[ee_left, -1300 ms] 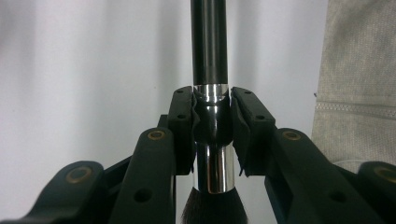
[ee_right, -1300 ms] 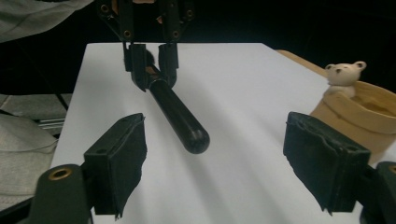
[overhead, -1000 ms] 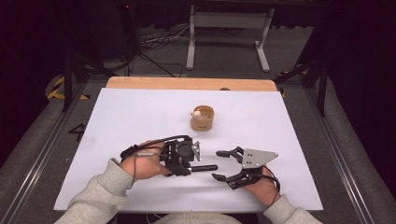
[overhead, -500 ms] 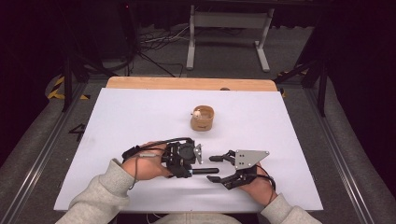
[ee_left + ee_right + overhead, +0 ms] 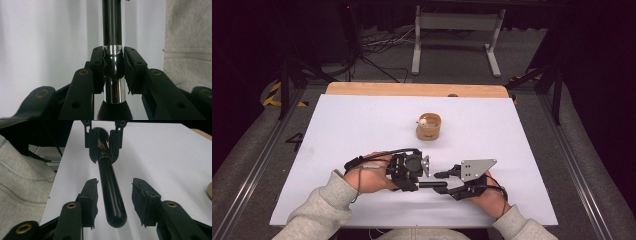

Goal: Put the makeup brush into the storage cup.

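My left tongs (image 5: 113, 66) squeeze the shiny metal neck of the brush (image 5: 110, 185), holding it low over the white counter (image 5: 337, 130). My right tongs (image 5: 114, 202) are wide open around its black handle. I should center them, then close gently.

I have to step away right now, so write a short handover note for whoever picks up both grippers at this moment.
Left gripper: shut on the makeup brush, clamped at its silver ferrule, bristles toward the left hand.
Right gripper: open, jaws either side of the black handle's free end, not touching it.
Brush lies roughly level just above the white table, near the front edge. A small wooden cup with something pale inside stands at mid-table, untouched.
Done: brush picked up.
Left: probably closing the right gripper on the handle; the aim beyond that is unclear.
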Motion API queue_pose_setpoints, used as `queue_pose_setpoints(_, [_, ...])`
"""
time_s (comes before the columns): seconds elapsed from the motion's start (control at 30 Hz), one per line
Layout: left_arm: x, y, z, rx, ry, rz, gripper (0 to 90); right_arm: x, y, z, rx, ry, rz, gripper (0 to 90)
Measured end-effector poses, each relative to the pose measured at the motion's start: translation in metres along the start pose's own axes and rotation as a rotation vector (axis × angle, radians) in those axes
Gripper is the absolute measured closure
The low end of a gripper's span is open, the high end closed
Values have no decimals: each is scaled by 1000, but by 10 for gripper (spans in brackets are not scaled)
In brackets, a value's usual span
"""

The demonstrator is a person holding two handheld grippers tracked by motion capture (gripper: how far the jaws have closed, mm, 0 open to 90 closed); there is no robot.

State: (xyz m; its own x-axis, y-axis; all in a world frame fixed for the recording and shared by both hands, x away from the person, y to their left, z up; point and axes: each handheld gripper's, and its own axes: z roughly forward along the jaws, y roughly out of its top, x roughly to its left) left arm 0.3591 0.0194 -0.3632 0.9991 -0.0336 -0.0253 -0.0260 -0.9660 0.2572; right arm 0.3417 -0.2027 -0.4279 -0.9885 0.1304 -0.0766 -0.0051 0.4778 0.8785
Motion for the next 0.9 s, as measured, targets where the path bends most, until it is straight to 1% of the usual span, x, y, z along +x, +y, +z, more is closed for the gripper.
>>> queue_pose_setpoints(0.03, [0, 0, 0, 0, 0, 0, 712, 0, 0, 0, 0, 0, 0, 567])
queue_pose_setpoints(0.1, [0, 0, 0, 4, -3, 0, 712, -1, 1, 1, 24, 15, 6, 579])
queue_pose_setpoints(0.2, [0, 1, 1, 7, -2, -1, 712, -1, 2, 3, 42, 29, 8, 602])
queue_pose_setpoints(0.3, [0, 2, 0, 13, -2, 3, 712, -1, 3, 5, 54, 34, 5, 607])
queue_pose_setpoints(0.33, [0, 1, 0, 15, -2, 2, 712, -1, 3, 6, 61, 41, 6, 628])
queue_pose_setpoints(0.43, [0, 1, 1, 12, -3, 2, 712, 0, 4, 6, 66, 45, 7, 642])
queue_pose_setpoints(0.5, [0, 0, 1, 14, -4, 2, 712, 0, 5, 7, 72, 46, 7, 672])
queue_pose_setpoints(0.57, [0, 0, 1, 14, -4, 2, 712, -1, 5, 7, 74, 47, 6, 682])
queue_pose_setpoints(0.6, [0, 0, 0, 14, -4, 8, 712, -1, 5, 7, 80, 50, 5, 705])
queue_pose_setpoints(0.67, [-1, 0, 0, 19, -3, 6, 712, -1, 5, 7, 81, 51, 5, 715])
queue_pose_setpoints(0.83, [0, 1, 1, 24, -11, 14, 713, -1, 6, 7, 87, 70, 0, 736])
queue_pose_setpoints(0.9, [-1, 0, 2, 17, -11, 14, 712, -1, 6, 7, 91, 79, -9, 742])
